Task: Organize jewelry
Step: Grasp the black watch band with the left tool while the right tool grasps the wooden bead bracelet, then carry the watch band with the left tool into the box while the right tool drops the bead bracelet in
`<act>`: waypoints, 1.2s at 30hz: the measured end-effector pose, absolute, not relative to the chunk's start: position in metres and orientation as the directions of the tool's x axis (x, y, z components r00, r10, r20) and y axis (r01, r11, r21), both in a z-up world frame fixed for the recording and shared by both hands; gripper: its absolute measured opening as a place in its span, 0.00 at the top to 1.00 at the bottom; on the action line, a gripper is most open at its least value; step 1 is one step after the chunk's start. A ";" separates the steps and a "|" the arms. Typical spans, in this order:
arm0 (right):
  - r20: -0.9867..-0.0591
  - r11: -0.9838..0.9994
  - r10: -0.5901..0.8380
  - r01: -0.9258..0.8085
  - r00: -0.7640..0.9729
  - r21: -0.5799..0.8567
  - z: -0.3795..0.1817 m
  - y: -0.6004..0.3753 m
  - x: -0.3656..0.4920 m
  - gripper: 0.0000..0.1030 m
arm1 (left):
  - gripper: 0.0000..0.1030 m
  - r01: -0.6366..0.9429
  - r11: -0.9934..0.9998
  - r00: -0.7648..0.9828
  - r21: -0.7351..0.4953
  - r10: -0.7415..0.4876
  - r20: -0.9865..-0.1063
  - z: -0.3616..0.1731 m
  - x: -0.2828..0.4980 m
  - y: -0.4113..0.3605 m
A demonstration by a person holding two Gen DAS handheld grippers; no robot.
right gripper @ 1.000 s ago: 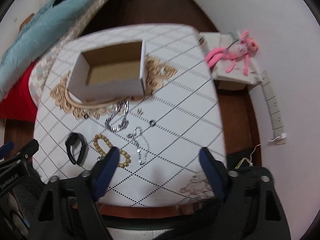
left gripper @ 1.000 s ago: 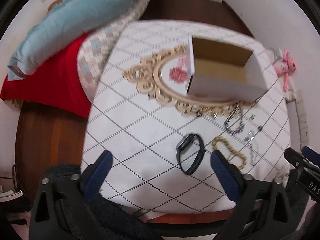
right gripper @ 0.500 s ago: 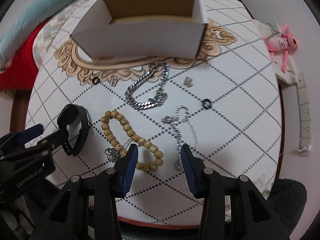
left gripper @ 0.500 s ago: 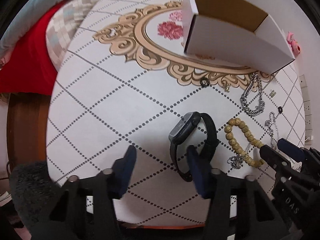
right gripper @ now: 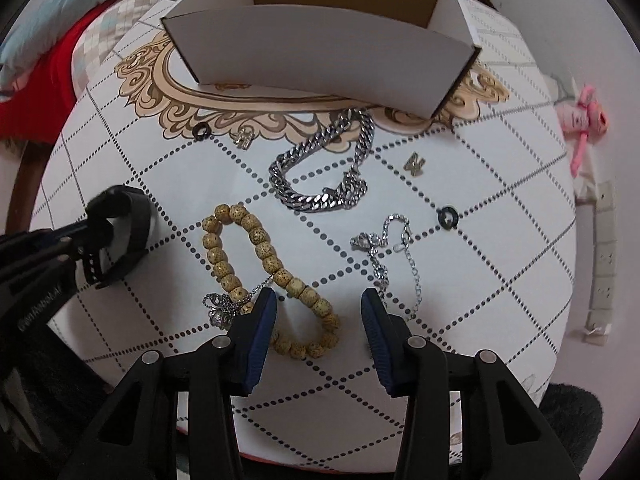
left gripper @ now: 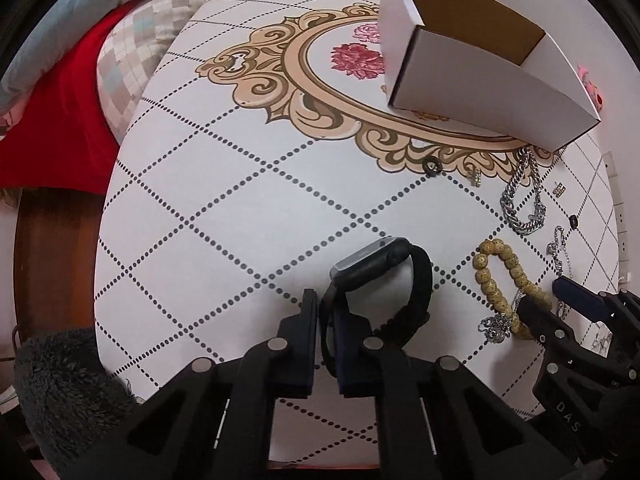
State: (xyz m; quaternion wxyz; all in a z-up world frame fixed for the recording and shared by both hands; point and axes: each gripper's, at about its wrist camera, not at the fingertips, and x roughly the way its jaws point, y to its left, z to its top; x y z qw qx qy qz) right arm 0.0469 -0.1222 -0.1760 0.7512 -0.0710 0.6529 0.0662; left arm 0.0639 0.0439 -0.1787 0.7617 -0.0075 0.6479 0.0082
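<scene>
My left gripper (left gripper: 327,312) is shut on the strap of a black smartwatch (left gripper: 376,268) that rests on the round table; it also shows in the right wrist view (right gripper: 128,220). My right gripper (right gripper: 318,304) is open, its jaws on either side of a tan wooden bead bracelet (right gripper: 264,256), low over the table. A chunky silver chain (right gripper: 324,176) and a thin silver bracelet (right gripper: 384,248) lie beyond it. An open white cardboard box (right gripper: 320,40) stands at the back, empty as far as I see.
Small black rings (right gripper: 449,217) (right gripper: 200,131), small earrings (right gripper: 414,165) (right gripper: 244,138) and a silver charm (right gripper: 220,306) lie on the patterned tablecloth (left gripper: 240,200). A red and blue bedding pile (left gripper: 60,100) is at the left. A pink toy (right gripper: 584,116) lies at the right.
Both grippers came down toward the table. The left one closed on the smartwatch strap. The right one narrowed and moved over the bead bracelet.
</scene>
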 end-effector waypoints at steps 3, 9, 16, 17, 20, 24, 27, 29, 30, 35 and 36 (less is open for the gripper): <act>-0.988 0.979 0.015 -0.203 0.154 -0.017 -0.178 -0.117 0.044 0.61 | 0.95 -0.023 1.000 0.164 -0.003 0.001 -0.987 -0.179 0.062 0.046; -0.981 0.974 0.021 -0.227 0.193 -0.023 -0.182 -0.094 0.032 0.91 | 0.97 -0.024 1.000 0.171 -0.005 -0.001 -0.985 -0.182 0.062 0.048; -0.968 0.985 0.151 -0.113 0.203 0.130 -0.164 -0.111 0.016 0.91 | 0.97 -0.024 1.000 0.194 -0.012 -0.007 -0.981 -0.166 0.061 0.043; -0.963 0.984 0.163 -0.101 0.213 0.145 -0.160 -0.114 0.016 0.91 | 0.97 -0.025 1.000 0.200 -0.016 -0.010 -0.980 -0.163 0.062 0.042; -0.946 0.981 0.192 -0.074 0.260 0.178 -0.139 -0.121 0.016 0.91 | 0.97 -0.021 0.999 0.227 -0.032 -0.026 -0.974 -0.148 0.063 0.039; -0.922 0.973 0.231 -0.059 0.311 0.224 -0.105 -0.145 0.040 0.91 | 0.97 -0.008 0.998 0.267 -0.058 -0.054 -0.962 -0.125 0.069 0.028; -0.899 0.967 0.252 -0.058 0.357 0.248 -0.082 -0.154 0.058 0.91 | 0.97 0.009 0.997 0.300 -0.075 -0.074 -0.951 -0.108 0.076 0.018; -0.885 0.963 0.266 -0.056 0.382 0.265 -0.064 -0.165 0.062 0.91 | 0.97 0.019 0.996 0.318 -0.089 -0.090 -0.944 -0.098 0.081 0.014; -0.877 0.960 0.275 -0.056 0.393 0.276 -0.057 -0.169 0.066 0.91 | 0.97 0.025 0.995 0.328 -0.099 -0.102 -0.939 -0.091 0.085 0.011; -0.831 0.945 0.312 -0.056 0.460 0.324 -0.013 -0.187 0.089 0.91 | 0.97 0.051 0.989 0.380 -0.139 -0.148 -0.913 -0.061 0.110 -0.001; -0.825 0.943 0.315 -0.055 0.469 0.329 -0.007 -0.191 0.093 0.91 | 0.97 0.053 0.988 0.391 -0.142 -0.152 -0.908 -0.057 0.117 -0.003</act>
